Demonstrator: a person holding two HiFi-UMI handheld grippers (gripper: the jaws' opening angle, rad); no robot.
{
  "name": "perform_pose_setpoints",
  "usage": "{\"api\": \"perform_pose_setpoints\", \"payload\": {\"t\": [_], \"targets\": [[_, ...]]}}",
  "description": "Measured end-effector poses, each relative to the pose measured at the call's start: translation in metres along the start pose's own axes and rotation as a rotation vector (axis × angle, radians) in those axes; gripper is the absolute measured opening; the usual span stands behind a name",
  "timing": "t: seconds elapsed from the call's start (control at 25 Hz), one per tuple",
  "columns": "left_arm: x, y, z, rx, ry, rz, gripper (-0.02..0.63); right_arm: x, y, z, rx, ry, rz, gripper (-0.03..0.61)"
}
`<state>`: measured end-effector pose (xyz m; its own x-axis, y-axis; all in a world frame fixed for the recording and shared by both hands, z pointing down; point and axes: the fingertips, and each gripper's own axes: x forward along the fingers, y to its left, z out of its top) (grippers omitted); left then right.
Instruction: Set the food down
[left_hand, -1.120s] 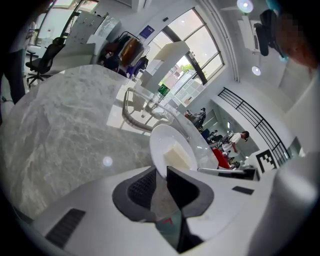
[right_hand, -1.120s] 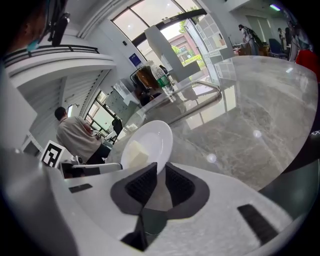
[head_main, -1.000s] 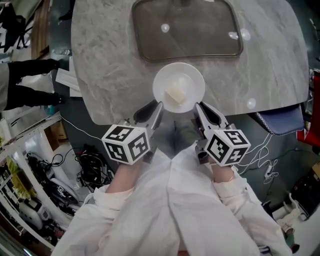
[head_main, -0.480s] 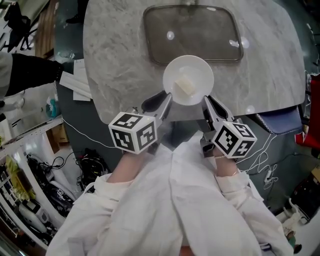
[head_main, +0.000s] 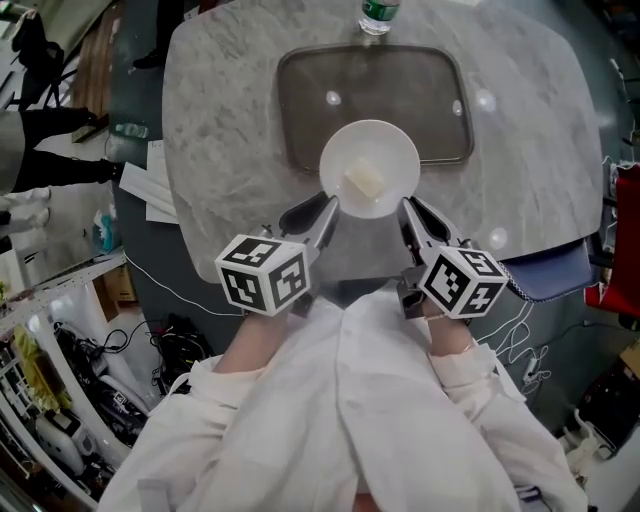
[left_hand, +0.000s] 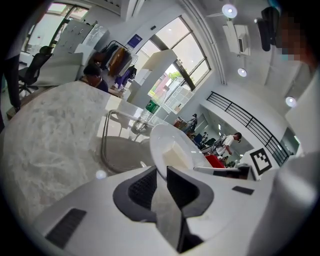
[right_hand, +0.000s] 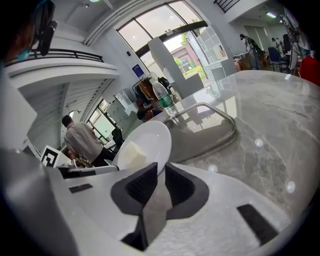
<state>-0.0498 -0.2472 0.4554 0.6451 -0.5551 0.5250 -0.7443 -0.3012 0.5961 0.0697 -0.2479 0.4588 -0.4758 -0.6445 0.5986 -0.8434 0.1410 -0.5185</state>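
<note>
Clamping the white plate (head_main: 369, 150) at 7 and 5 o'clock, the left gripper (head_main: 324, 214) and right gripper (head_main: 408, 213) hold it, food block (head_main: 364, 182) aboard, over the 6 o'clock edge of the dark tray (head_main: 310, 100); setting down remains.

The surface (head_main: 230, 150) is bare at frame left and right. A tray (head_main: 310, 90) fills upper centre, with a bottle (head_main: 378, 14) at its top edge. The plate (head_main: 395, 150) overlaps the tray's lower rim.

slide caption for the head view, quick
Left hand-held gripper and right hand-held gripper hold a white plate of food near a dark tray.
</note>
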Motion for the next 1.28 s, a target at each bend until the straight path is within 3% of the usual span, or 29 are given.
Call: {"api": "perform_pose_setpoints", "payload": {"t": [0.32, 0.6, 1.28], "targets": [[0.04, 0.007, 0.04, 0.004, 0.005, 0.016, 0.066, 0.033, -0.02, 0.047, -0.012, 0.023, 0.008, 0.04], [0.078, 0.022, 0.059, -0.04, 0.015, 0.042, 0.066, 0.067, -0.043, 0.073, -0.015, 0.069, 0.017, 0.04], [0.127, 0.05, 0.063, -0.073, 0.092, 0.063, 0.066, 0.111, -0.076, 0.081, 0.022, 0.147, 0.024, 0.04]]}}
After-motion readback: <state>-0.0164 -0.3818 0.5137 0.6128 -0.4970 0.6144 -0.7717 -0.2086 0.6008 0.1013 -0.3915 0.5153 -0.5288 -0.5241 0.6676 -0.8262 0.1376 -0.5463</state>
